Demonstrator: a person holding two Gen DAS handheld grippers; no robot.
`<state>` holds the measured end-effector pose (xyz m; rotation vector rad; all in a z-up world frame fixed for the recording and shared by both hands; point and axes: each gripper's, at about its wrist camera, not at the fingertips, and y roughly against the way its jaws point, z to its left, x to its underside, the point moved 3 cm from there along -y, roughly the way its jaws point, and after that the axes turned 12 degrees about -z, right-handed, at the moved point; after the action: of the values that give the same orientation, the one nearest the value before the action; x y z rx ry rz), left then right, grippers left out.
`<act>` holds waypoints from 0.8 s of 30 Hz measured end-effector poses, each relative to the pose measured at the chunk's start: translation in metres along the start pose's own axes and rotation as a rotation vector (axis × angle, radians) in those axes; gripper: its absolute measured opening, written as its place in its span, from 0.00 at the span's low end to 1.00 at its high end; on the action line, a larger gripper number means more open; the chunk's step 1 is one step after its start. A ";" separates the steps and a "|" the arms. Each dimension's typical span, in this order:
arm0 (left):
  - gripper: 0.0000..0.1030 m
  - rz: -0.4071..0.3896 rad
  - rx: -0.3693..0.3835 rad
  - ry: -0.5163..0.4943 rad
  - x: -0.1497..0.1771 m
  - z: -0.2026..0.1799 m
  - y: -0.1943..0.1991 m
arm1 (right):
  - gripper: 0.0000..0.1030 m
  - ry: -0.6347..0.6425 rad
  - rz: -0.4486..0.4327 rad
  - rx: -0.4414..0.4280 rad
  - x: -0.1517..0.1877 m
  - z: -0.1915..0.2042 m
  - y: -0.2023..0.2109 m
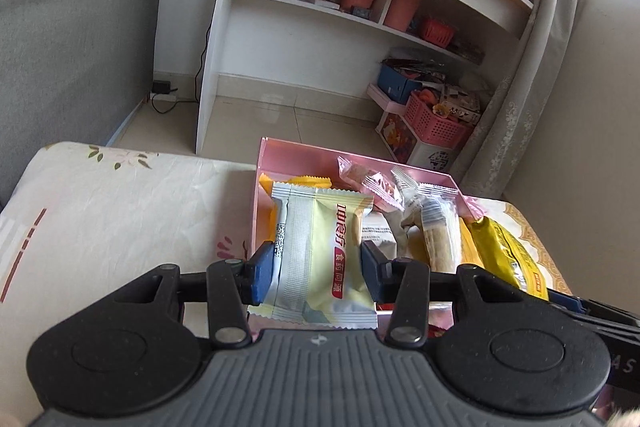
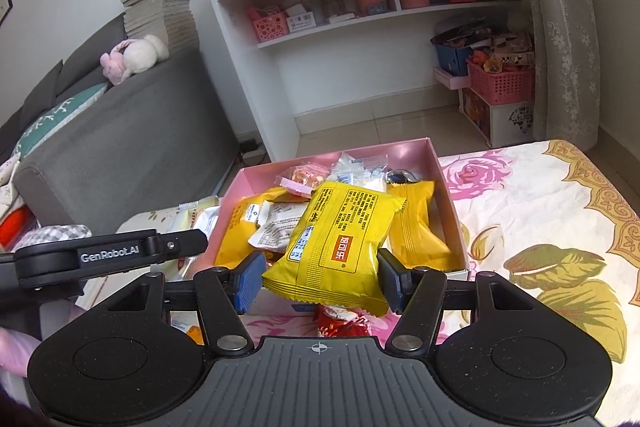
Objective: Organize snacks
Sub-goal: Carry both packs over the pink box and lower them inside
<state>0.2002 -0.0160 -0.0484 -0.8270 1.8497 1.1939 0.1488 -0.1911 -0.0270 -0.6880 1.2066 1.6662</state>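
Two snack packets, one clamped in each claw: pale packet (image 1: pixel 320 251) in left claw (image 1: pixel 318 269), yellow packet (image 2: pixel 336 243) in right claw (image 2: pixel 320 277).

Pink box (image 2: pixel 440 163) crammed w/ snacks (image 2: pixel 416 227)

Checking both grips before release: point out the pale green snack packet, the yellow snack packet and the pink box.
pale green snack packet (image 1: pixel 320 251), left wrist view, middle.
yellow snack packet (image 2: pixel 340 243), right wrist view, centre.
pink box (image 2: pixel 438 167), right wrist view, right wall.

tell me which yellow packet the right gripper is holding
The big bright yellow packet with the red label, clamped in the right gripper; the orange-yellow ones lie loose in the pink box.
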 end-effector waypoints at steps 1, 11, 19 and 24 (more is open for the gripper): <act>0.41 -0.009 -0.004 -0.005 0.000 0.000 -0.001 | 0.58 -0.003 0.001 0.002 0.000 -0.001 -0.001; 0.46 -0.027 -0.016 0.019 0.005 0.004 -0.019 | 0.58 -0.014 0.009 0.011 0.001 -0.006 -0.013; 0.55 -0.053 -0.017 -0.008 0.000 0.001 -0.010 | 0.58 -0.077 -0.014 -0.026 -0.007 -0.003 -0.030; 0.57 -0.058 -0.042 -0.039 -0.004 0.000 -0.007 | 0.58 -0.086 -0.032 -0.055 -0.011 0.004 -0.040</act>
<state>0.2080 -0.0177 -0.0482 -0.8683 1.7631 1.2075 0.1903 -0.1883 -0.0324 -0.6593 1.0878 1.6905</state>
